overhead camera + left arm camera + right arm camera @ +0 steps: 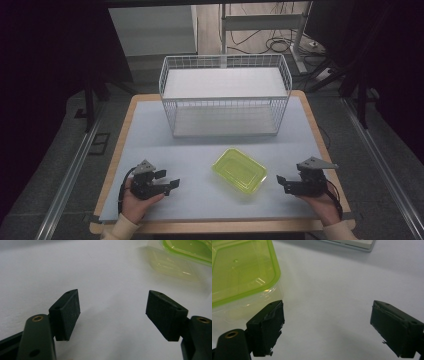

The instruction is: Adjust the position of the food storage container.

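A clear plastic box with a yellow-green lid (239, 170) lies on the pale table top (200, 150), front centre. It appears at the upper right of the left gripper view (180, 255) and at the upper left of the right gripper view (239, 272). My left gripper (170, 181) rests low to the box's left, open, nothing between its jaws (113, 312). My right gripper (281, 182) sits just right of the box, open and empty (327, 325), its left pad close beside the box's corner.
A white wire basket (225, 95) with a solid shelf stands at the back of the table. The table's wooden edge (320, 145) borders the pale mat. Metal rails run along the floor on both sides. Cables lie on the floor beyond the basket.
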